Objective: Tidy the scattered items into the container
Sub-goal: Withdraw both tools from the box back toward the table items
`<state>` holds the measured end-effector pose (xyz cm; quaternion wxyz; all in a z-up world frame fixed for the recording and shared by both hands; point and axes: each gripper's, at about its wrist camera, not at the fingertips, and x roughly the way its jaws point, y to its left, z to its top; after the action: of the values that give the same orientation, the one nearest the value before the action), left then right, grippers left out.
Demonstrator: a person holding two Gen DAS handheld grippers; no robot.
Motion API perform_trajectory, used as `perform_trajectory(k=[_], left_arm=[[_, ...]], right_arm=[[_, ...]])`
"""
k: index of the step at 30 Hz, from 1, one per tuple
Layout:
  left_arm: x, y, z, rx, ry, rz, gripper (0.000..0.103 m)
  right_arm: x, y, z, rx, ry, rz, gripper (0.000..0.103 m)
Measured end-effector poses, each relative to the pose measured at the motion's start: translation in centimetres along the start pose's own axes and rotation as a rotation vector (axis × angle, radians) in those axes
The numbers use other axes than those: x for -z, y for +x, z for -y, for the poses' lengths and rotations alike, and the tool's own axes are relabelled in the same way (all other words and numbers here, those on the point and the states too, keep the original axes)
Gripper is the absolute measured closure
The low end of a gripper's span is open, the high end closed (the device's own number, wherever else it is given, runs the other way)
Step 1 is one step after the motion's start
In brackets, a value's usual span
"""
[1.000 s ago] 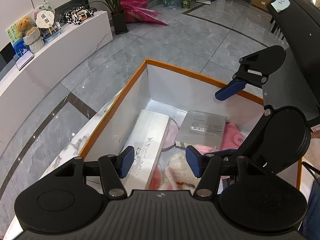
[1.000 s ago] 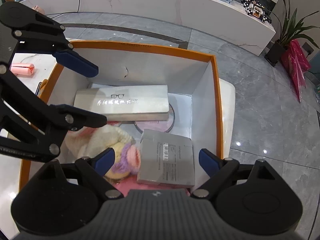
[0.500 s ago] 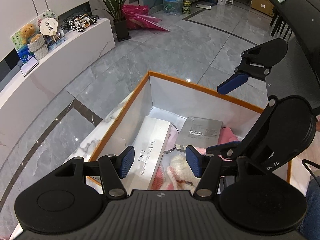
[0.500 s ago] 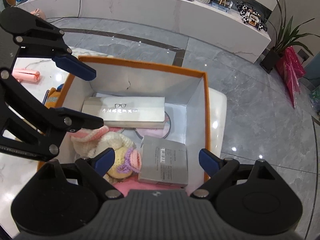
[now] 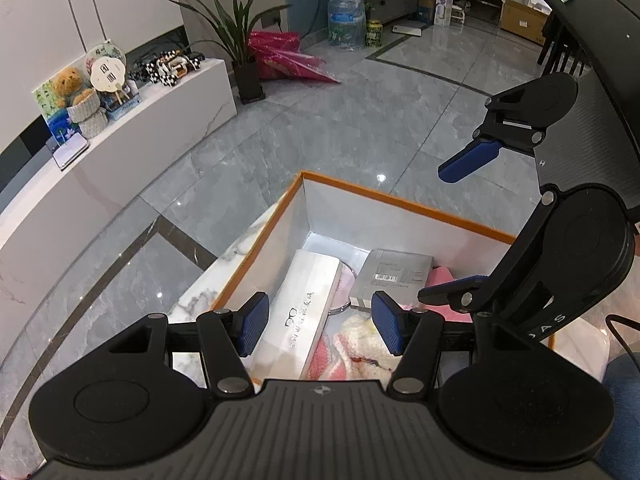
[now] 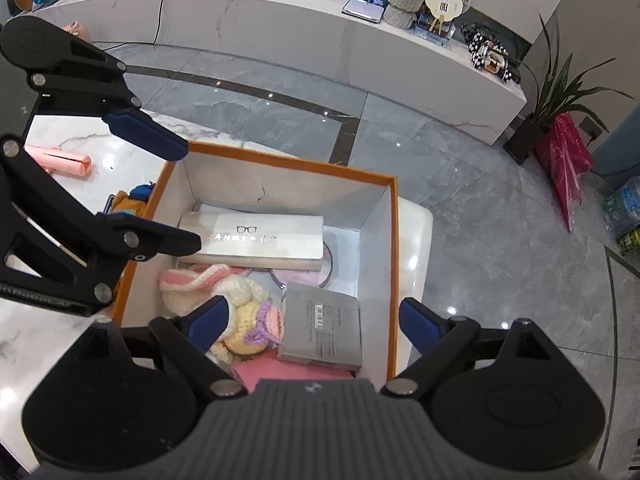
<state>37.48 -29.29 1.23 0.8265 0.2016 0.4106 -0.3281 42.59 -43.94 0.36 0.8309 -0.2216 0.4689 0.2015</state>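
Observation:
A white box with an orange rim stands on a marble table. Inside lie a long silver glasses case, a grey carton with a barcode, a crocheted plush toy, a pink flat item and a round disc. My left gripper hangs above the box's left side, open, with nothing between its fingers. Over the right side my right gripper stands wide open and empty.
On the marble table outside the box lie a pink oblong item and a small orange and blue toy. A low white counter with a teddy bear, a potted plant and a dark cabinet surround the grey floor.
Both grippers have risen away from the box, which now looks smaller and lower in both views. The items inside have not moved. Neither gripper took hold of anything.

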Motion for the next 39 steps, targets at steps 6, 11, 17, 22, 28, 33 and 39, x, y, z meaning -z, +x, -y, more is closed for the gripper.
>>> perform_trajectory(k=[6,11,17,22,28,33,39], left_arm=[[0.5,-2.8,-0.1,-0.02,0.007,0.031,0.036],[1.0,-5.5,-0.6,-0.042,0.002,0.063,0.036],[1.8,-9.2,-0.5,-0.065,0.005,0.109,0.036],[2.7,-12.9,-1.0,-0.097,0.036,0.171,0.036],[3.1,-18.2,-3.9,-0.202,0.033,0.254,0.035],[4.8,-24.2,-6.4,-0.153,-0.149,0.296,0.024],[8.3,-27.6,-5.7,-0.241,-0.253,0.298,0.023]], right_arm=[[-0.3,-2.4,-1.1,0.019,-0.014,0.026,0.008],[-0.8,-4.5,-2.8,0.033,-0.042,0.049,0.007],[-1.6,-7.5,-5.2,0.036,-0.072,0.099,0.007],[-2.9,-10.0,-7.1,0.035,-0.091,0.149,0.005],[-6.1,-12.4,-8.3,0.072,-0.087,0.266,0.005],[-8.2,-16.8,-9.2,0.036,0.003,0.376,0.003],[-6.3,-20.2,-12.0,-0.011,0.073,0.465,0.002]])
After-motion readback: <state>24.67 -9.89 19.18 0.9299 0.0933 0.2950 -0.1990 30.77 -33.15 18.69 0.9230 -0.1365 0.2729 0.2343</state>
